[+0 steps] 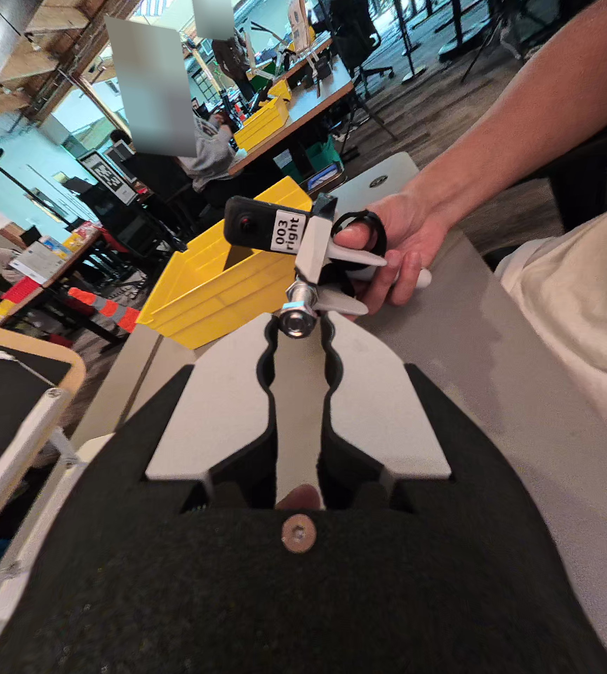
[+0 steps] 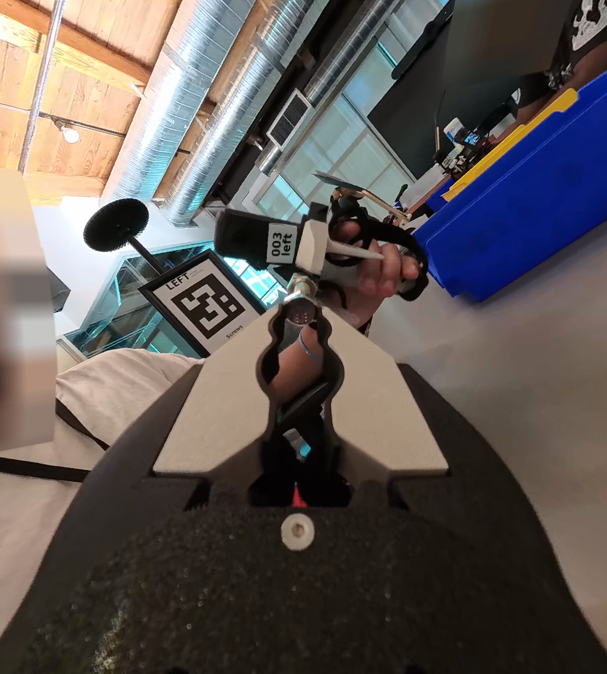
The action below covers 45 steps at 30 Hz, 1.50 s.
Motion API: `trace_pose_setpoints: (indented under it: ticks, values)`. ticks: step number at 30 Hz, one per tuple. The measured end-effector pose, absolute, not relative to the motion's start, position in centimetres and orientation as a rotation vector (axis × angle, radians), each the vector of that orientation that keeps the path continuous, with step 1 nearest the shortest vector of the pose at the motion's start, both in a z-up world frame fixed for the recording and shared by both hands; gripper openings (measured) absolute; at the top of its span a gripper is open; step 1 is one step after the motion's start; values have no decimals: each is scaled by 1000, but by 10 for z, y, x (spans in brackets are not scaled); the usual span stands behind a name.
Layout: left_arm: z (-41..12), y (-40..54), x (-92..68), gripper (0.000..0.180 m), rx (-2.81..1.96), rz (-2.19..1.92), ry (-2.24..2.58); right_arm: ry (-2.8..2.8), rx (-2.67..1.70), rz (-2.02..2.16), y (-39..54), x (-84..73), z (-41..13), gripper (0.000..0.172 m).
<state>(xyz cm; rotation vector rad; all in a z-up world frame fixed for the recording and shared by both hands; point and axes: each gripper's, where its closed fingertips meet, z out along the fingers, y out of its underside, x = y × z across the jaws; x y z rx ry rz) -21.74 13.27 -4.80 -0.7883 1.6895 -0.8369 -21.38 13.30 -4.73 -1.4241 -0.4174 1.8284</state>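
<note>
- While raised above the grey table [image 1: 458, 364], clamped at both ends: one steel bolt [image 1: 296, 322], running from one tool to the other.
- Left tool [image 1: 296, 328] clenched on the bolt's near end, with a dark pad close on each side of its round face.
- Right tool [image 2: 300, 315] clenched on the opposite end, pads pressed to both sides of the round head.
- Threaded on the shaft, counted: two nuts. One bears a strip of blue tape [image 1: 296, 304]; the second [image 1: 300, 290] sits just behind it, against the far tool's tips.
- Two tools, nose to nose, each gripped by one hand: right hand [image 1: 404, 251], left hand [image 2: 378, 271].
- Open table surface below and to the right of the bolt in the left wrist view, bare up to the person's pale shirt [image 1: 568, 310].
- Tight on the far side: a yellow bin stack [image 1: 222, 277] standing at the table's edge, just behind the bolt.
- Beyond that bin, the table's rim and a drop to the floor. A closed silver laptop [image 1: 378, 178] lies near the far corner.
- Seen from the right wrist view: at least two blue bins [image 2: 531, 219] along the table, well apart from the tools, with bare grey surface between.
- One framed marker sign [image 2: 203, 302] upright near the left hand's side.
</note>
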Motion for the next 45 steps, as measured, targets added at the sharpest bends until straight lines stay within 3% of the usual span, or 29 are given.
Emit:
trace_pose_setpoints:
  ticks: [6, 13, 24, 31, 34, 38, 43, 45]
  values:
    - [-44, 137, -215, 19, -878, -818, 1629, -421, -1415, 1773, 136, -211, -46, 16]
    - [-51, 139, -214, 19, -1665, -1363, 1416, -448, -1441, 1634, 142, -209, -52, 16]
    - [-51, 138, -215, 19, -2015, -2111, 921, -449, -1475, 1590, 145, -209, -57, 17]
    - [-43, 137, -213, 33, -1796, -1940, 1160, -396, -1444, 1647, 147, -203, -53, 16]
    - [-40, 155, -212, 53, -1580, -1694, 1205, -371, -1425, 1689, 147, -200, -50, 16]
    - [-27, 166, -215, 63, -1187, -1314, 1289, -359, -1430, 1714, 147, -200, -51, 17]
    - [-36, 145, -213, 67, -910, -1015, 1541, -339, -1412, 1764, 146, -200, -49, 17]
    - [-42, 136, -212, 60, -832, -942, 1618, -324, -1403, 1807, 145, -199, -48, 16]
